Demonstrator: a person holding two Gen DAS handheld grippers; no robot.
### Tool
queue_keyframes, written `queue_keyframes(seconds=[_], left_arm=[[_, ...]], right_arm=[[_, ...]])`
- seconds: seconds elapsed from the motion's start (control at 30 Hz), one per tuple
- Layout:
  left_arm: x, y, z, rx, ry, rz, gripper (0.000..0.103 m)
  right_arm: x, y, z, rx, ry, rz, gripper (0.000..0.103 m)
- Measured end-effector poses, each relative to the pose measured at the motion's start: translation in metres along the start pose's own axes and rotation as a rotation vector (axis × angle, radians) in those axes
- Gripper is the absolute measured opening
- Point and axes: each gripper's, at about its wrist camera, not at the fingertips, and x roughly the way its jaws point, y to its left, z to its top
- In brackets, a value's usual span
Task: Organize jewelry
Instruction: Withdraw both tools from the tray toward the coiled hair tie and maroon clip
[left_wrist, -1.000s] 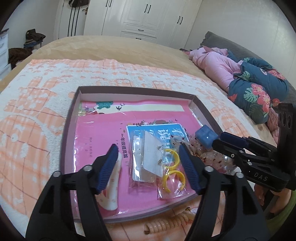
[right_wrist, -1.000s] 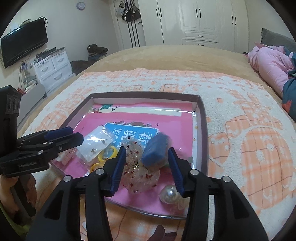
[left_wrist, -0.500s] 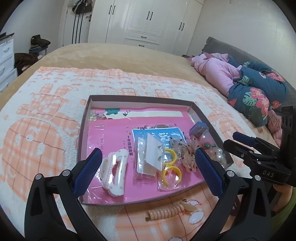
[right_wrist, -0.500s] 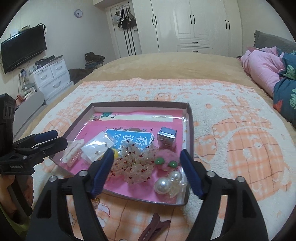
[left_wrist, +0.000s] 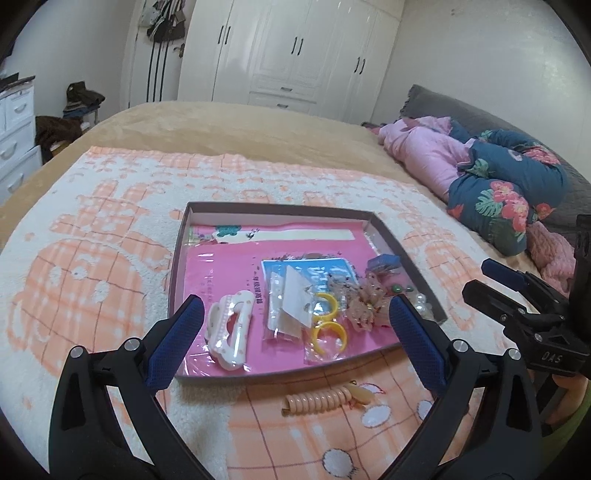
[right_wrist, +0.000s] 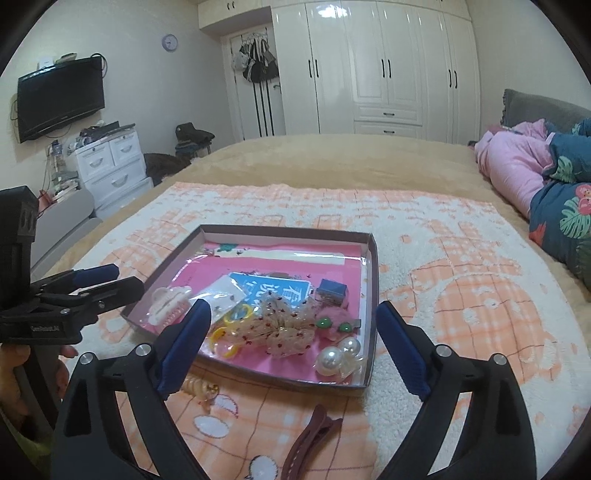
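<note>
A shallow brown tray (left_wrist: 177, 258) with a pink lining lies on the blanket. It holds a white claw clip (left_wrist: 231, 332), an earring packet (left_wrist: 291, 306), bagged yellow rings (left_wrist: 325, 332), a sheer bow (right_wrist: 284, 328), a small blue box (right_wrist: 332, 290), a pink fuzzy clip (right_wrist: 334, 323) and pearls (right_wrist: 338, 356). In front of the tray lie a peach coil tie (left_wrist: 317, 400) and a brown hair clip (right_wrist: 310, 439). My left gripper (left_wrist: 295, 302) hangs open over the tray's near edge, holding nothing. The jaws of my right gripper (right_wrist: 293, 308) are opening, with nothing between them.
The tray sits on an orange-and-white blanket (right_wrist: 461, 295) over a tan bedspread. Pink and blue floral bedding (left_wrist: 498, 184) is heaped at the right. White drawers (right_wrist: 110, 166) and a wall television (right_wrist: 61, 98) stand off the bed's left side, with wardrobes behind.
Both grippers drew back and up from the tray while their jaws spread wide. The blue box, earlier between the right fingers, now rests in the tray.
</note>
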Motion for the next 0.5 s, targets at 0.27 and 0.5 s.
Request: queue_keyframes(seconds=[0.27, 0.5], left_arm=[[-0.029, -0.014, -0.015, 0.037, -0.074, -0.029, 0.092], [-0.045, -0.016, -0.029, 0.037, -0.077, -0.013, 0.092]], right_arm=[[-0.022, 0.01, -0.011, -0.014, -0.029, 0.0, 0.091], [-0.037, 0.012, -0.02, -0.009, -0.04, -0.002, 0.091]])
